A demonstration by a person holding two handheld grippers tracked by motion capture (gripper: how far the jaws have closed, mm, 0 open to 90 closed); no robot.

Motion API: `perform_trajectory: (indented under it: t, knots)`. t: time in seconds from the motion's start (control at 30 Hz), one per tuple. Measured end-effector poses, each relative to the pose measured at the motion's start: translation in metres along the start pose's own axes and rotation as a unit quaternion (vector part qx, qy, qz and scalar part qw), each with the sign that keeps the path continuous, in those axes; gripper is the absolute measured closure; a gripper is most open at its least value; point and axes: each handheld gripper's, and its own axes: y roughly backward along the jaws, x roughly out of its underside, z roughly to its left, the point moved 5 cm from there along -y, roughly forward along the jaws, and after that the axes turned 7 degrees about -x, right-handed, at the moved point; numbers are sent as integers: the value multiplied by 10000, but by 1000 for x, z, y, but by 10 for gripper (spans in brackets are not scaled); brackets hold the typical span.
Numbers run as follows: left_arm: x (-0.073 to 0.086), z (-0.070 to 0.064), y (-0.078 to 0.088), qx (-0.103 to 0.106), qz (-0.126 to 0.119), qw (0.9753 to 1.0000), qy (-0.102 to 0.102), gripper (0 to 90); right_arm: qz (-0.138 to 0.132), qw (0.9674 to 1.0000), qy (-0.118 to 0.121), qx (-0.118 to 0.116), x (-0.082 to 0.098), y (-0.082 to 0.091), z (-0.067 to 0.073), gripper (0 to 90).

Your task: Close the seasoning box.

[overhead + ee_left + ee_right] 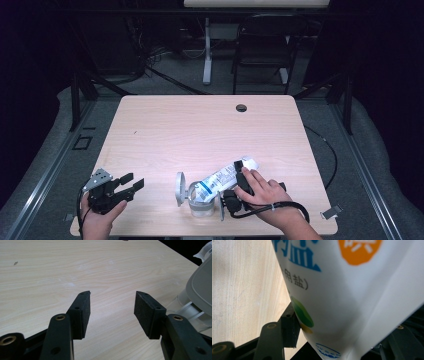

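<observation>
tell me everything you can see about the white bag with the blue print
The white plastic bag with blue print looks glossy and soft, with blue characters, an orange badge and a green mark near its lower end. It lies tilted over the clear round container, its lower end at the container's mouth, its crimped top up and to the right. The right gripper has its jaws around it.

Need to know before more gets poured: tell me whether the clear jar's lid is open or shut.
Open. In the high view the jar stands with its grey lid swung up to its left, and the white bag tilts over its mouth.
</observation>
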Motion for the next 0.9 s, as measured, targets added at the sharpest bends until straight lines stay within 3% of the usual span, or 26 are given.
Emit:
perform_trajectory:
  t: [0.9]
  knots:
    - [0, 1, 1, -11, 8, 10000, 3, 475, 35, 9998, 165, 78, -1, 1, -2, 425]
